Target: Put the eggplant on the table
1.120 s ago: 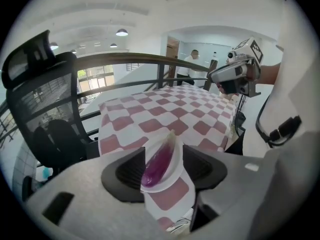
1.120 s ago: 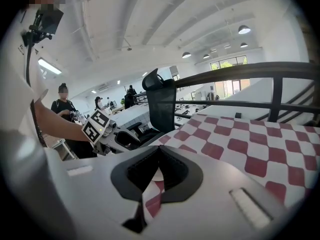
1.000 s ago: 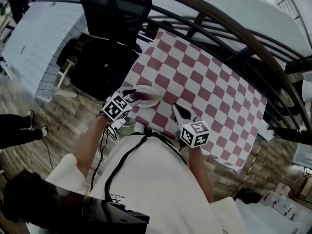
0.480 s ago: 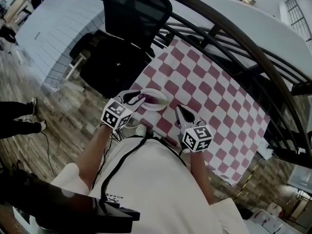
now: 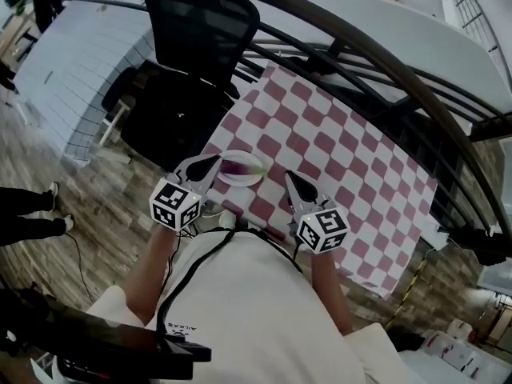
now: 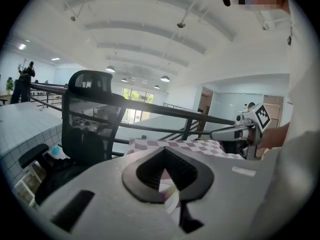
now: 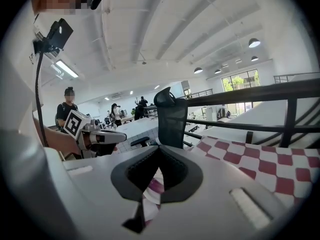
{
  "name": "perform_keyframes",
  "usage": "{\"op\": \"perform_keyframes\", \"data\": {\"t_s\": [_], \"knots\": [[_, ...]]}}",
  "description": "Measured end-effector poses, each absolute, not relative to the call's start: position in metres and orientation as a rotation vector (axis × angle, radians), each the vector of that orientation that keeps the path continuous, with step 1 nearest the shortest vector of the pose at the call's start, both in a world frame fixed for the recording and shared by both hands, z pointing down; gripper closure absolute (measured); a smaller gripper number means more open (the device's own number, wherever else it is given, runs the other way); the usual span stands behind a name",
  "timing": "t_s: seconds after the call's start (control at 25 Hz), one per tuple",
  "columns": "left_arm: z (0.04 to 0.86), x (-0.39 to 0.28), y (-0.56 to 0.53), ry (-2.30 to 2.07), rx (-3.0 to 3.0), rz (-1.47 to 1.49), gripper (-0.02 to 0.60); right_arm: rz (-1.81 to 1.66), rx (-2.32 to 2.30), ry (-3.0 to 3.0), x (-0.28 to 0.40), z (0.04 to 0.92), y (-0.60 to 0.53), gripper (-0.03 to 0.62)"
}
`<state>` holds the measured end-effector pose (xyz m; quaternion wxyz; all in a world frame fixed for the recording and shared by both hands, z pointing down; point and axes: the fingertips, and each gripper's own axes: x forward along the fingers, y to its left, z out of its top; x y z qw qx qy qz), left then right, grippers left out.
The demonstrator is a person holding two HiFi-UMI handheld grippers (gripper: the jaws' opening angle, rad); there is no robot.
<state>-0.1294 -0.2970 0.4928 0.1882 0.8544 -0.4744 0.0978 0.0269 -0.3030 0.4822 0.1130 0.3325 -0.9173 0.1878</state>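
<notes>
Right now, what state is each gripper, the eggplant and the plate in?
left gripper: shut, jaws just closed, nothing between them.
right gripper: shut, empty.
eggplant: lying on the plate, not gripped.
plate: flat on the checked table, near its edge.

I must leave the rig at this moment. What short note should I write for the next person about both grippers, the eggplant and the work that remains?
The left gripper is shut; its jaws just closed on nothing. Its tip is by the left rim of the plate.
The right gripper is shut and empty, right of the plate.
The eggplant lies on the plate, on the checked table near the person.
Done: nothing visible yet.
Left: lift the eggplant off the plate and set it on the table.
</notes>
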Motion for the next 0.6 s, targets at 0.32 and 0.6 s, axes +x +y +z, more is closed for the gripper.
{"op": "perform_keyframes", "data": {"t_s": [0.32, 0.6], "knots": [[0.489, -0.119, -0.305, -1.292, 2.448, 0.272, 0.575, 0.57, 1.037, -2.664, 0.039, 0.488, -0.301, 0.588], [0.49, -0.116, -0.305, -1.271, 2.455, 0.292, 0.575, 0.564, 1.057, -2.654, 0.043, 0.486, -0.301, 0.588]]}}
